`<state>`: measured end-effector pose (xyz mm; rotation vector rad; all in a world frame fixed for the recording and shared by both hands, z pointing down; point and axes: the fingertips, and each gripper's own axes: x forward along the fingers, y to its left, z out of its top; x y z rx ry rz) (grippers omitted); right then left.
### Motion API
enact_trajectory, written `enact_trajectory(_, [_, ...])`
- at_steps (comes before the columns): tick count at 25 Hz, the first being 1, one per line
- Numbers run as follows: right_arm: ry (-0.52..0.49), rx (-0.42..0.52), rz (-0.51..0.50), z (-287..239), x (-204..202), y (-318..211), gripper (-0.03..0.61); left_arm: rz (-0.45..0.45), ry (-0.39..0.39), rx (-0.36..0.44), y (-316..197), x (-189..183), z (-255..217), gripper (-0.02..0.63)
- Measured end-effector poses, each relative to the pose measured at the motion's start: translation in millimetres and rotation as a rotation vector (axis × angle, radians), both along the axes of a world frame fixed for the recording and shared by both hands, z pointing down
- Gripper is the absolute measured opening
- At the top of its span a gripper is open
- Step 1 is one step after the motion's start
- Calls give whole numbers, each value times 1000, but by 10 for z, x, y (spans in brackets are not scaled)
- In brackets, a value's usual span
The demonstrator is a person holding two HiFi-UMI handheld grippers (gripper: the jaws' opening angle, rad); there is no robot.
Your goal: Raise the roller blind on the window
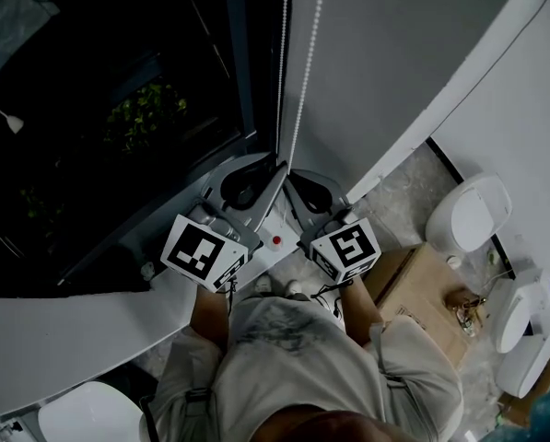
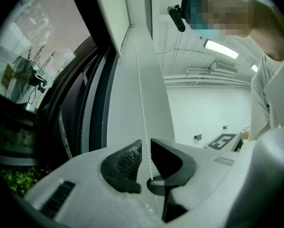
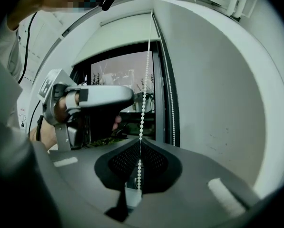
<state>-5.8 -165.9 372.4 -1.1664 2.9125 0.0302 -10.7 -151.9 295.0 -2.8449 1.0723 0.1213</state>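
Looking down in the head view, the left hand-held gripper (image 1: 273, 175) and the right hand-held gripper (image 1: 298, 182) met side by side at mid-frame. Both were at the bead chain (image 1: 300, 90), which hung beside the dark window (image 1: 109, 127).

In the left gripper view, the jaws stood slightly spread at lower centre. The chain (image 2: 142, 108) ran through the gap without being clamped.

In the right gripper view, the jaws were pressed together at lower centre, pinching the chain (image 3: 143, 99). The roller blind (image 3: 118, 34) covered only the window's top, at upper centre. The left hand-held gripper sat at centre left, just beside the chain.
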Motion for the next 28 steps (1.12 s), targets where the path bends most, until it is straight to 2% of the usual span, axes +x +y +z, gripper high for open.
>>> enact_trajectory(14, [2, 14, 0, -26, -20, 3, 12, 10, -2, 86, -213, 220, -561, 92])
enact_trajectory(17, [4, 14, -6, -30, -52, 6, 12, 7, -14, 93, -249, 255, -595, 37])
enact_trajectory(19, [11, 11, -8, -15, -65, 2, 12, 6, -24, 95, -265, 276, -594, 25])
enact_trajectory(28, [24, -8, 0, 96, -55, -47, 12, 1, -26, 60, -319, 254, -482, 18])
